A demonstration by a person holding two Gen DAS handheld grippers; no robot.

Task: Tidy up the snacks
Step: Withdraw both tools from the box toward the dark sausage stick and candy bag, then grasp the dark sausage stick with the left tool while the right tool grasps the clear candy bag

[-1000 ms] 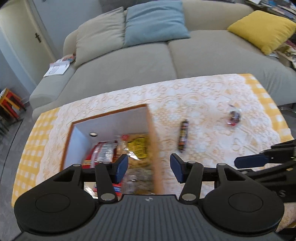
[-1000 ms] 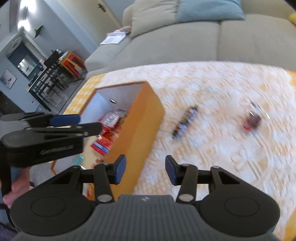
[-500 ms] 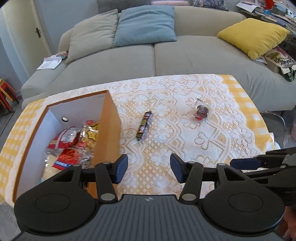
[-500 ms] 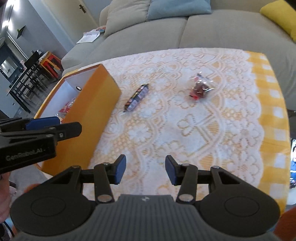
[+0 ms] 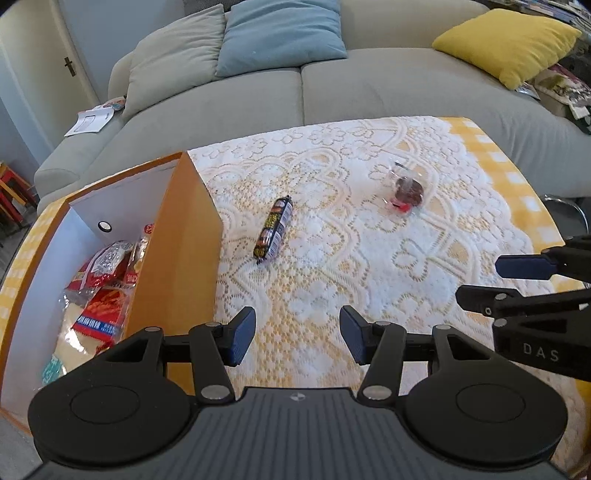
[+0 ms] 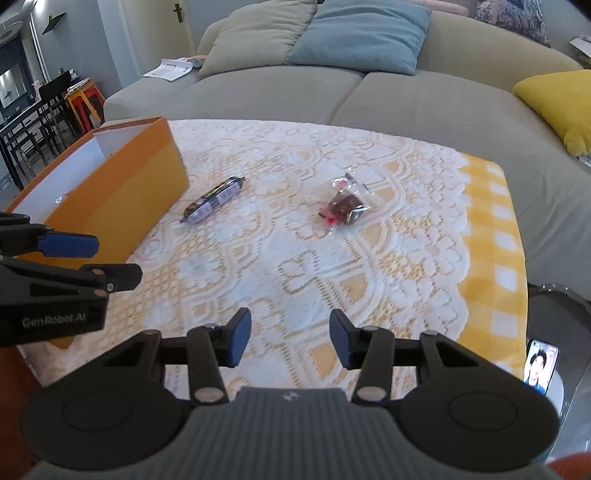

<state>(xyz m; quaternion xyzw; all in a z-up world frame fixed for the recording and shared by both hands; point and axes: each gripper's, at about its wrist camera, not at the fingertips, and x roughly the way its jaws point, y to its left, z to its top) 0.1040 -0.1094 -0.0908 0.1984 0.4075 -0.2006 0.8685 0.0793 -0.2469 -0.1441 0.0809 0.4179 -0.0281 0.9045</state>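
From my left tongs (image 5: 297, 339), spread wide and empty, the orange box (image 5: 184, 251) already holds several packets, while the sausage stick (image 5: 274, 230) lies ahead, just beside it. From my right tongs (image 6: 284, 341), also apart and empty, the clear-wrapped sweet (image 6: 343, 205) waits ahead, well apart from the box.

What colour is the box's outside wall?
Orange; the box shows its outer wall best in the right wrist view.

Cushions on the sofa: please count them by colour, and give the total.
Grey-beige cushion: 1
Blue cushion: 1
Yellow cushion: 1
Total: 3
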